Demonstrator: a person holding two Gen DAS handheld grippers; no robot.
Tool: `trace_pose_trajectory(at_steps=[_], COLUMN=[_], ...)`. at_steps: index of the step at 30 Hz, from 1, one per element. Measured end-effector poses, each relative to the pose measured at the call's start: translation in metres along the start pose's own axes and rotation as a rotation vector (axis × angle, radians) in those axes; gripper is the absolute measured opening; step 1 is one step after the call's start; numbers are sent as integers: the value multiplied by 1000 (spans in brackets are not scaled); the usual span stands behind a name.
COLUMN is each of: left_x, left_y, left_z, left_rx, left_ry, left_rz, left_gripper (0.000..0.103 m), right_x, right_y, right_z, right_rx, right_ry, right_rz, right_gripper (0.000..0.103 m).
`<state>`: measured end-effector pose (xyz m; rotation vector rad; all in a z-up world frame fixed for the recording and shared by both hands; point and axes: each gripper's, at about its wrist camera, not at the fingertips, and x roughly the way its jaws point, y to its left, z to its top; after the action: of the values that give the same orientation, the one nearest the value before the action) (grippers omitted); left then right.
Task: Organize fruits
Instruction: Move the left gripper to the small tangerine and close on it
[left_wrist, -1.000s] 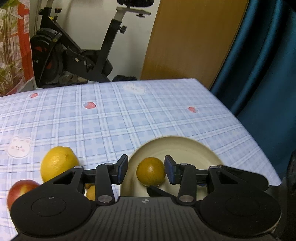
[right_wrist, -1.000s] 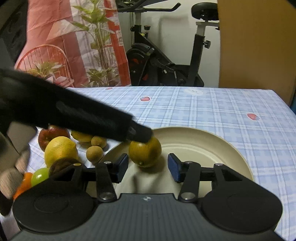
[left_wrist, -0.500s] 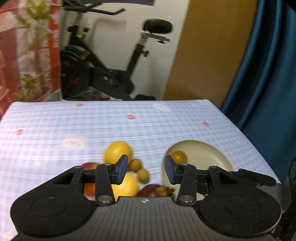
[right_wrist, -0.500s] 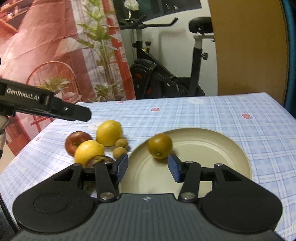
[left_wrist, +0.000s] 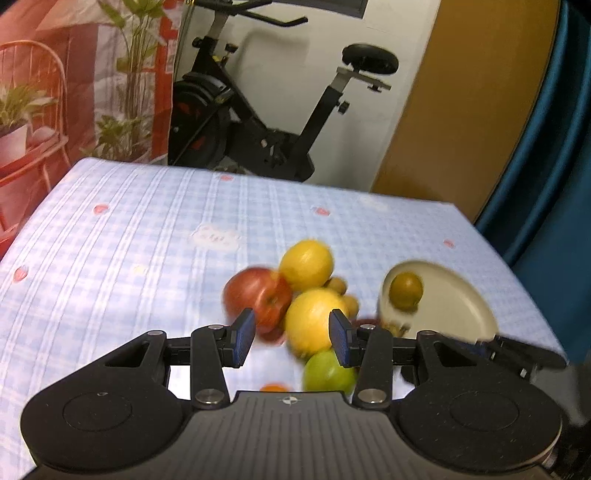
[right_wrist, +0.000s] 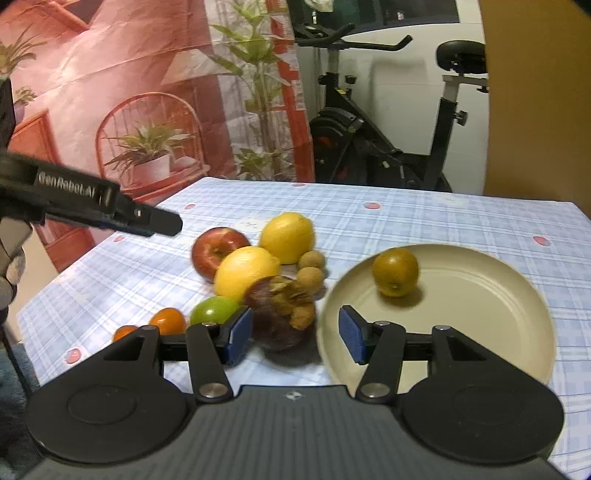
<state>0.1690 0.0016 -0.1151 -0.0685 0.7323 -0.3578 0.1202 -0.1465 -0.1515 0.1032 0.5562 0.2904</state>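
Plate (right_wrist: 480, 332): one brown fruit (right_wrist: 395, 271) | right claw (right_wrist: 295, 334): opening, empty

Ahead of both grippers, beyond the far table edge: black exercise bike (right_wrist: 388, 122) with black saddle and handlebars, parked against a plain white wall (left_wrist: 295, 74). Left of the bike: red-toned printed wall hanging (right_wrist: 129, 92) picturing 1 wicker chair, potted plants and tall leafy stems. Right of the bike: ochre wooden door panel (left_wrist: 469, 110); further right in the left wrist view, dark teal curtain (left_wrist: 561, 166) in vertical folds. Under the grippers: table covered by pale blue checked cloth (right_wrist: 424, 218) dotted with small red strawberry prints and a white bear motif. Warm, dim indoor light; floor hidden.
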Motion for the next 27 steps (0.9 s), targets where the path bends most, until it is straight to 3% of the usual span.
trace_pose_trajectory(at_steps=[7, 11, 16, 20, 27], left_x=[-8, -13, -16, -4, -2], left_y=[32, 38, 48, 52, 57], left_z=[-34, -46, -47, -63, -70], left_rx=[-90, -71, -121, -173, -225], left_ry=[51, 66, 64, 127, 129], left_rz=[45, 63, 22, -69, -111], left_gripper=[46, 46, 46, 45, 46], right_x=[10, 13, 23, 34, 45], right_y=[29, 38, 59, 76, 93], right_z=[-3, -5, -11, -19, -26], right_rx=[-82, -86, -133, -168, -225], right_ry=[34, 58, 123, 170, 210], right_rz=[78, 134, 193, 225, 237], right_gripper=[55, 53, 52, 50, 50])
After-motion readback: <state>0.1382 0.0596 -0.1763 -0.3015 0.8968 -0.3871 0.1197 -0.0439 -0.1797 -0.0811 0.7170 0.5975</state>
